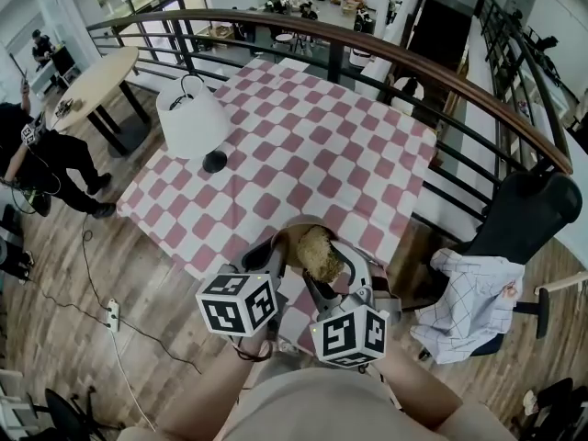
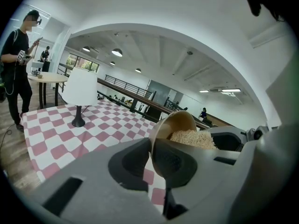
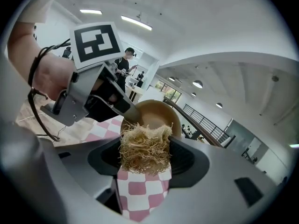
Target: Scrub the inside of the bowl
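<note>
Left gripper (image 2: 157, 146) clamping the rim of tilted tan bowl (image 2: 174, 121), right gripper (image 3: 145, 155) squeezing fibre scrubber (image 3: 142, 139) inside it, lower centre, over checkered tablecloth (image 1: 303, 145)

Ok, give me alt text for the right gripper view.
The right hand-held gripper clamps a straw-coloured fibre scrubber at the mouth of a tan bowl, whose rim the left hand-held gripper grips at upper left. A pink-and-white checked tablecloth lies below.
</note>
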Action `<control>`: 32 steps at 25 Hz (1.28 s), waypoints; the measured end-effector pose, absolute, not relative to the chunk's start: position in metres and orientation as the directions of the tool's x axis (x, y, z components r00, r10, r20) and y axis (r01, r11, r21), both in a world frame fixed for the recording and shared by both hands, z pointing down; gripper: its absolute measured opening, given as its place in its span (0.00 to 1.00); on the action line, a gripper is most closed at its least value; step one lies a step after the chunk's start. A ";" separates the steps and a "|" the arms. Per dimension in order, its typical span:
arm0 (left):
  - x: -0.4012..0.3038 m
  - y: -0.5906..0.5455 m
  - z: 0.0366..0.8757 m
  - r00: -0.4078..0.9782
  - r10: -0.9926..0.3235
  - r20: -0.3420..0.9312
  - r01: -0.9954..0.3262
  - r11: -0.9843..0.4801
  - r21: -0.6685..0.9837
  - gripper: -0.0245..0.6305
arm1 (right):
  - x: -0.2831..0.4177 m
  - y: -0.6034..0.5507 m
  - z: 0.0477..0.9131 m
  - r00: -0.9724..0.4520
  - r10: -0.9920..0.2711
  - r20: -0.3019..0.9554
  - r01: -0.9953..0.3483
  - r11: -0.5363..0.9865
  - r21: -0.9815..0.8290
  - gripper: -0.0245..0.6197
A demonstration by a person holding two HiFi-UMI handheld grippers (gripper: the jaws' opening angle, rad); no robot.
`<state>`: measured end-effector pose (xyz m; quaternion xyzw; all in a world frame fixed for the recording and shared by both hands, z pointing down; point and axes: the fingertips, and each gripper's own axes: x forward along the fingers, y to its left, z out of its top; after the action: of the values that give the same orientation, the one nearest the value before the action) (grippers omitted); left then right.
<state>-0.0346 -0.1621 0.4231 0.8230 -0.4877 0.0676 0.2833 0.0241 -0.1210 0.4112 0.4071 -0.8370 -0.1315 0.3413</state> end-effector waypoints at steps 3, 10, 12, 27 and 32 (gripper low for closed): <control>-0.035 -0.163 0.420 0.519 -0.764 0.382 -0.836 -0.362 0.412 0.09 | 0.018 -0.118 0.409 -0.456 -0.756 0.471 -0.603 0.651 0.462 0.45; -0.030 -0.156 0.421 0.534 -0.753 0.385 -0.825 -0.363 0.433 0.09 | -0.002 -0.107 0.411 -0.512 -0.704 0.492 -0.572 0.707 0.416 0.45; -0.033 -0.155 0.422 0.531 -0.754 0.387 -0.827 -0.363 0.429 0.09 | -0.007 -0.106 0.410 -0.521 -0.697 0.492 -0.551 0.715 0.429 0.45; -0.039 -0.142 0.408 0.504 -0.769 0.395 -0.862 -0.413 0.295 0.07 | -0.018 -0.105 0.390 -0.546 -0.710 0.444 -0.508 0.702 0.499 0.45; -0.041 -0.139 0.398 0.493 -0.778 0.389 -0.870 -0.434 0.233 0.07 | -0.019 -0.102 0.383 -0.564 -0.725 0.395 -0.527 0.685 0.503 0.45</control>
<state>-0.0413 -0.1394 0.3982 0.8394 -0.4909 0.1119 0.2045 -0.0194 -0.1022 0.3833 0.3604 -0.8686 -0.1664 0.2965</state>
